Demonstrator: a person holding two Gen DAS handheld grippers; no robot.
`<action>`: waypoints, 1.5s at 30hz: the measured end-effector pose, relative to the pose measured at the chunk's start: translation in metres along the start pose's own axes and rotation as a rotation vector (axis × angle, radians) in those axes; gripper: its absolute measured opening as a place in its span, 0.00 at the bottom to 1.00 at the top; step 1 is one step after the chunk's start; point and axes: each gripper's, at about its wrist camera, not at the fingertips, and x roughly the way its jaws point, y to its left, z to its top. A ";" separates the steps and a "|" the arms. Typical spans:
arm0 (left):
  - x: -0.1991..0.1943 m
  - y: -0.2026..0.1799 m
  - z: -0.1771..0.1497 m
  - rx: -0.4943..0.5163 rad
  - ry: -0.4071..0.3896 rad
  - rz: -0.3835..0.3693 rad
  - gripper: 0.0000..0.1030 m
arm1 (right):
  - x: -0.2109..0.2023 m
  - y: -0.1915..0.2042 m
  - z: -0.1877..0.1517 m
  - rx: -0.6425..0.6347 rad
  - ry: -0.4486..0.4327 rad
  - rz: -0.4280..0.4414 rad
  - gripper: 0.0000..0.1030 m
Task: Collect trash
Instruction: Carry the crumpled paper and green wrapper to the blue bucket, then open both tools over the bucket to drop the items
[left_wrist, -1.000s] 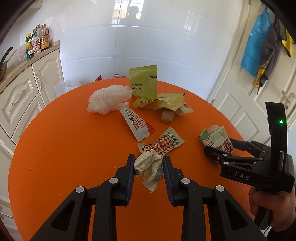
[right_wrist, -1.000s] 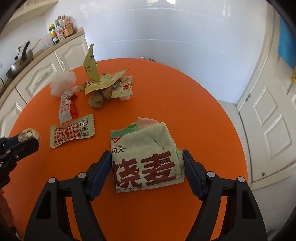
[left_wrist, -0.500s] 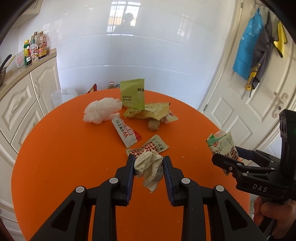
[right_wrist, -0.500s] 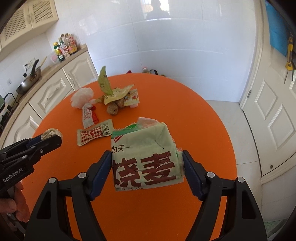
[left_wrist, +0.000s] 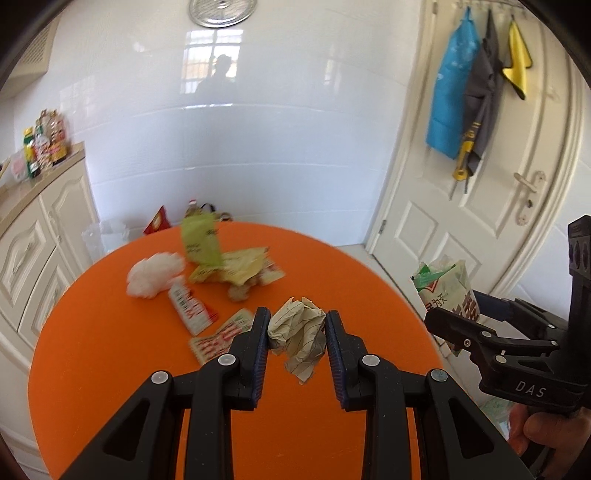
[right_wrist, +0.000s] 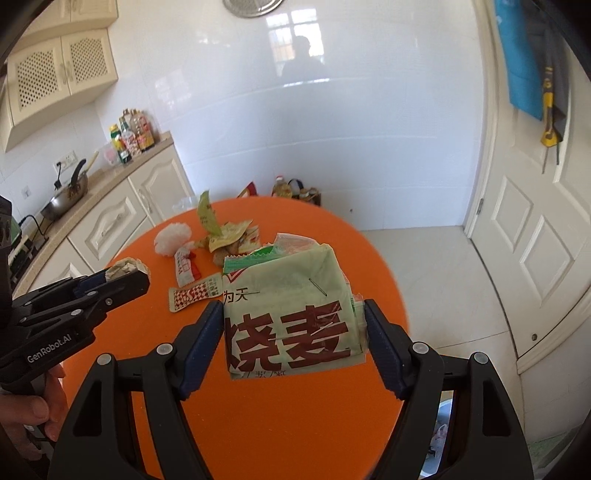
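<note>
My left gripper (left_wrist: 295, 325) is shut on a crumpled paper ball (left_wrist: 298, 332) and holds it above the round orange table (left_wrist: 110, 369). My right gripper (right_wrist: 293, 325) is shut on a pale green food bag with red characters (right_wrist: 291, 317), held above the table's right side. The bag also shows in the left wrist view (left_wrist: 447, 291), and the paper ball in the right wrist view (right_wrist: 125, 267). Left on the table are a white tissue wad (left_wrist: 155, 273), a red-white sachet (left_wrist: 190, 308), a checkered sachet (left_wrist: 218, 338), a green packet (left_wrist: 201, 242) and a yellow wrapper (left_wrist: 236, 266).
Cream cabinets (left_wrist: 33, 240) with bottles (left_wrist: 44, 147) stand at the left. A white door (left_wrist: 480, 221) with hanging cloths is at the right. A clear plastic bin (left_wrist: 105, 238) and bags (right_wrist: 295, 190) sit on the floor behind the table.
Both grippers have risen and drawn back from the table with their loads; the table and the remaining trash look smaller and farther away.
</note>
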 end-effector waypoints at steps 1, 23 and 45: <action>-0.001 -0.008 0.003 0.014 -0.005 -0.010 0.25 | -0.009 -0.006 -0.001 0.008 -0.014 -0.010 0.73; 0.107 -0.285 -0.017 0.369 0.228 -0.422 0.25 | -0.130 -0.263 -0.124 0.479 -0.009 -0.442 0.73; 0.338 -0.410 -0.043 0.447 0.713 -0.387 0.42 | -0.019 -0.376 -0.224 0.744 0.240 -0.412 0.78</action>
